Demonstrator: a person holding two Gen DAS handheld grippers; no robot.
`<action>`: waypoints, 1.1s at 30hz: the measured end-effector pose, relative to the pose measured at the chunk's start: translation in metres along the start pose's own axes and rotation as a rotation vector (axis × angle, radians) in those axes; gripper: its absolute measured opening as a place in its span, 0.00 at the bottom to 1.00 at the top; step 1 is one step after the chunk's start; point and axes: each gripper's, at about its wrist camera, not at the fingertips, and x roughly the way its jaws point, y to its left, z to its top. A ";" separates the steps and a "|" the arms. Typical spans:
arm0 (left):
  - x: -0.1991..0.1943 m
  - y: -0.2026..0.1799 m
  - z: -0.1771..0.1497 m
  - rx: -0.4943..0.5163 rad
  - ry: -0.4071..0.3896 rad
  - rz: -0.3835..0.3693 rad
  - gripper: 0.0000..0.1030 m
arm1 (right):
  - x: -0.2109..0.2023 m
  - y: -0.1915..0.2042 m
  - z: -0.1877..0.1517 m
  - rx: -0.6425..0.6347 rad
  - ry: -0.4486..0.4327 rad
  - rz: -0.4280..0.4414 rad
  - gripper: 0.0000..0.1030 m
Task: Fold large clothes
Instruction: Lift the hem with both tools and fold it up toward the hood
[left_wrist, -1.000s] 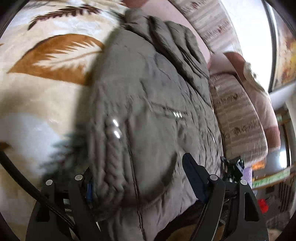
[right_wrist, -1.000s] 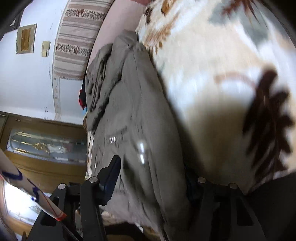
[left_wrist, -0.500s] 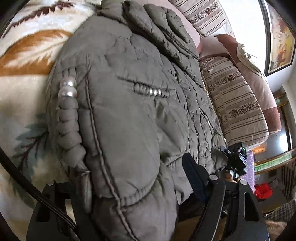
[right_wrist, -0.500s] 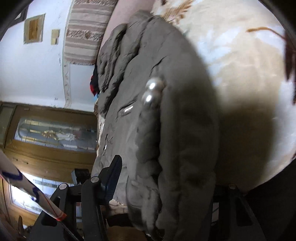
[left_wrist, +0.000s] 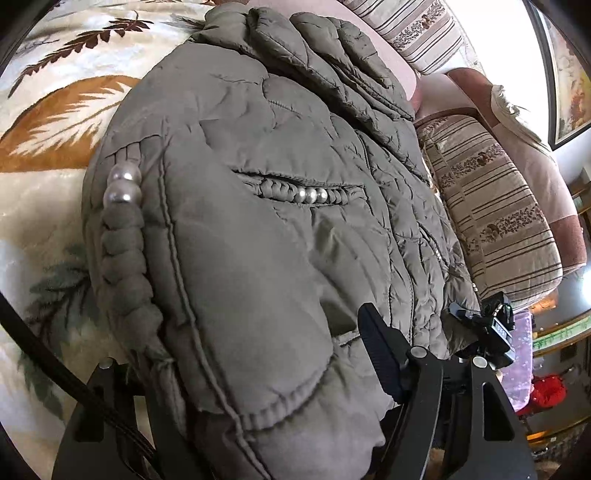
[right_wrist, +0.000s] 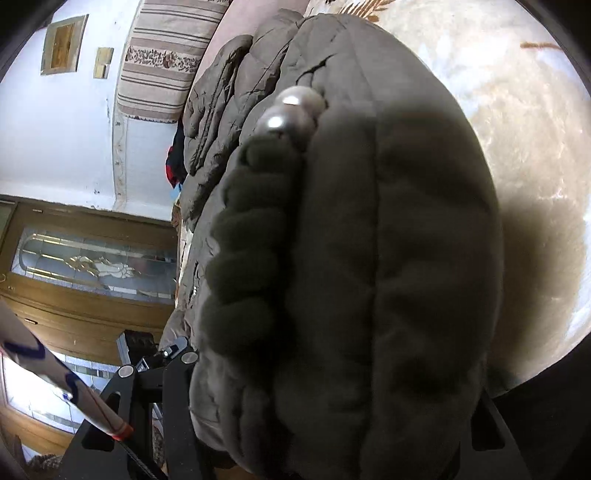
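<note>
Both tongs buried under jacket (left_wrist: 258, 240); blanket (left_wrist: 48, 206) beneath.

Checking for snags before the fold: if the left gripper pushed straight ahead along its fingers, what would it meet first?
The left gripper would meet the grey padded jacket itself; its hem already fills the gap between the fingers.

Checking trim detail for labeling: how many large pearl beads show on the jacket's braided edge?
2: stacked at the top of the braid on the jacket, upper pearl, lower pearl. Smaller pocket beads excluded; others may be hidden.
</note>
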 end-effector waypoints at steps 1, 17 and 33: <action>0.000 -0.002 -0.001 0.006 -0.001 0.016 0.69 | -0.001 -0.001 -0.001 0.004 -0.001 0.000 0.60; -0.012 -0.019 -0.002 0.058 -0.020 0.193 0.28 | -0.012 0.023 -0.006 -0.075 -0.035 -0.179 0.30; -0.097 -0.044 -0.008 0.105 -0.114 0.166 0.21 | -0.070 0.115 -0.035 -0.318 -0.056 -0.086 0.19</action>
